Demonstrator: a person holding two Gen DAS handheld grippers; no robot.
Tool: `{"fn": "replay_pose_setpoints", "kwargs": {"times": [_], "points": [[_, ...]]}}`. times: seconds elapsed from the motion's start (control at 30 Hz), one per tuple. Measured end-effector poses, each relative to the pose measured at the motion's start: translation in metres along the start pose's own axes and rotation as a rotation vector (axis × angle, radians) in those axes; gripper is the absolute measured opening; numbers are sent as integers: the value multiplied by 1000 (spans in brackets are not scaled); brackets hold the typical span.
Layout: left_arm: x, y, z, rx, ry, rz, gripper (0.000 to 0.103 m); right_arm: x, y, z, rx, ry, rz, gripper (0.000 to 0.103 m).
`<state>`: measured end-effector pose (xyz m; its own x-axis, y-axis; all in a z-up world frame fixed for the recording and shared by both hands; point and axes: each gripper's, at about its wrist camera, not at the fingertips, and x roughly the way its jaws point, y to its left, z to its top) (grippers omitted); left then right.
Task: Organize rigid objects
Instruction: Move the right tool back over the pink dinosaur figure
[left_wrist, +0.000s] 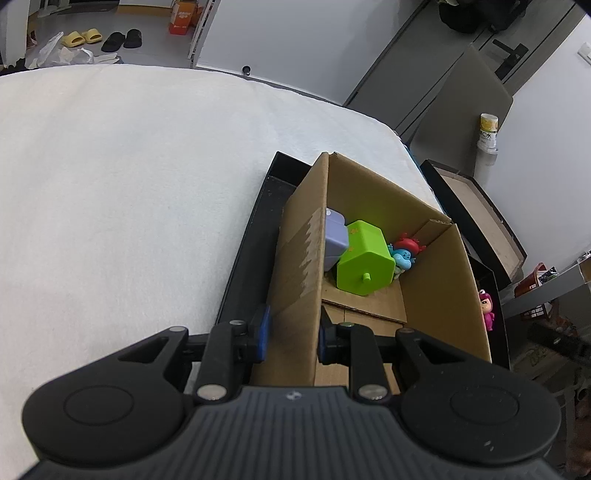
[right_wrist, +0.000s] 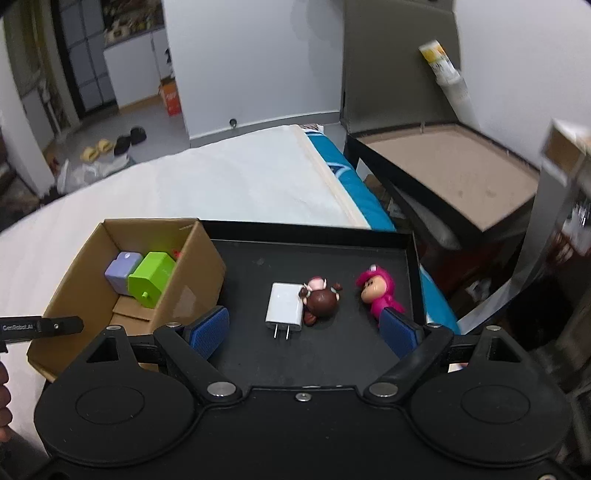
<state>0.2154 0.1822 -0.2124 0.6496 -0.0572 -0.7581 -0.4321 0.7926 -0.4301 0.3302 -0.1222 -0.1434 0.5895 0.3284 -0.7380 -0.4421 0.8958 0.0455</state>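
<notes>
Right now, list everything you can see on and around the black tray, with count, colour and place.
Cardboard box: one, brown, open, left end of the tray.
Black tray: one, on the white bed cover.
Green plastic block with a peg: one, inside the box.
Lilac plastic cube: one, in the box beside the green block.
Red-and-blue small figure: one, in the box behind the green block.
White plug charger: one, tray middle.
Brown-haired doll figure: one, touching the charger.
Pink hooded doll figure: one, tray right.
Left gripper: shut on the box wall.
Right gripper: open, above the tray.
</notes>
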Motion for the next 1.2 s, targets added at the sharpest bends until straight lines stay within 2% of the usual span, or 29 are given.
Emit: {"fn": "replay_pose_setpoints", "kwargs": {"times": [0.13,0.27,0.4,0.53,0.67,0.83,1.07,1.2], "points": [[-1,-2,0,0,1,8,23,15,-9,-10,30,8,-7,87],[-2,-2,0,2,0,11,23,28,-20,-8,86,35,15,80],[0,-1,0,-2,-2,15,22,39,-25,-9,83,35,8,77],[0,-3,-1,4,0,18,22,53,-30,-9,58,36,-49,63],[-1,-2,0,5,3,15,22,69,-45,-6,89,44,-83,43],[1,-1,0,4,4,16,22,81,-54,-8,100,57,-91,39],[2,-2,0,3,6,15,22,91,-58,-8,81,32,-140,39],[3,-2,0,1,6,13,22,96,-64,-9,75,34,-137,39]]}}
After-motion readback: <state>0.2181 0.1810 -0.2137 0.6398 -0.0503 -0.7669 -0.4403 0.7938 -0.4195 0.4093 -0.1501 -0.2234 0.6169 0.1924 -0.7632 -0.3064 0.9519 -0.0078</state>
